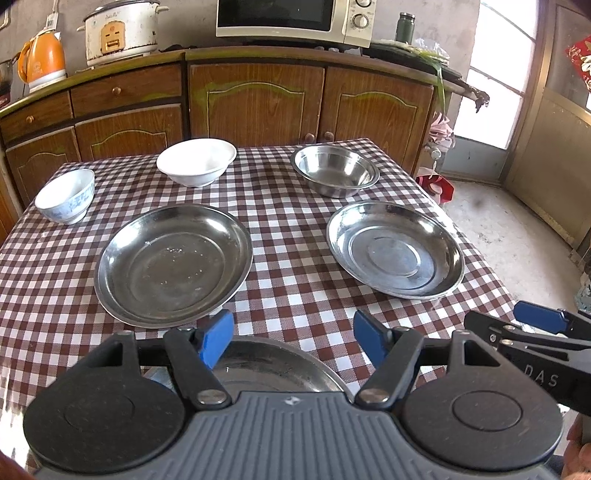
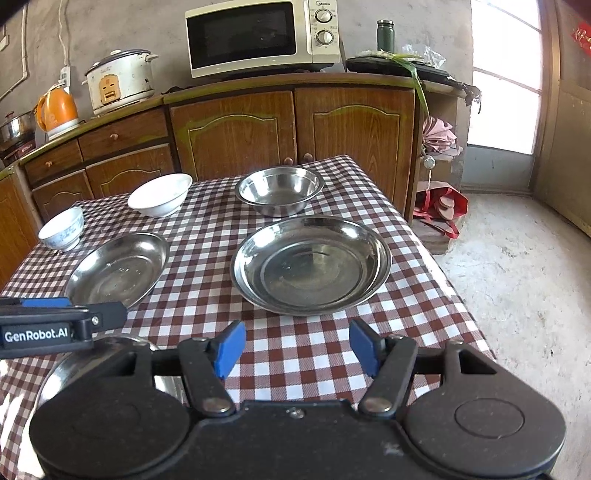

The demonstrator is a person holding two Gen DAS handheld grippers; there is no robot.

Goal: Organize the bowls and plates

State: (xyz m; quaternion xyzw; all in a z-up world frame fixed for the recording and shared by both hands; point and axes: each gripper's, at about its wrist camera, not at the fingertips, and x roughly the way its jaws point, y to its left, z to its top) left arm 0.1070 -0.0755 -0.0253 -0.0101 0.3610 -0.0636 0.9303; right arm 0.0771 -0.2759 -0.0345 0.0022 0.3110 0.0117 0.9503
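Left wrist view shows a steel plate [image 1: 173, 264] dead ahead, a second steel plate [image 1: 395, 249] to its right, and a third plate [image 1: 273, 365] tucked right under the left gripper [image 1: 293, 341], whose fingers stand wide with nothing between them. Further back sit the steel bowl [image 1: 334, 170], the white bowl [image 1: 195, 160] and the small patterned bowl [image 1: 66, 195], all apart on the checked tablecloth [image 1: 295, 295]. Right wrist view has the right gripper [image 2: 297, 347] hovering over bare cloth, fingers spread wide and empty too, just short of the right-hand plate. Nothing is stacked yet, so this looks like the approach before a first pick. Next move, I'd judge, calls for dropping a finger under a plate's thin rim; slippery steel could skid. Behind stands the wooden cabinet [image 1: 258, 99] with the microwave [image 1: 291, 16].
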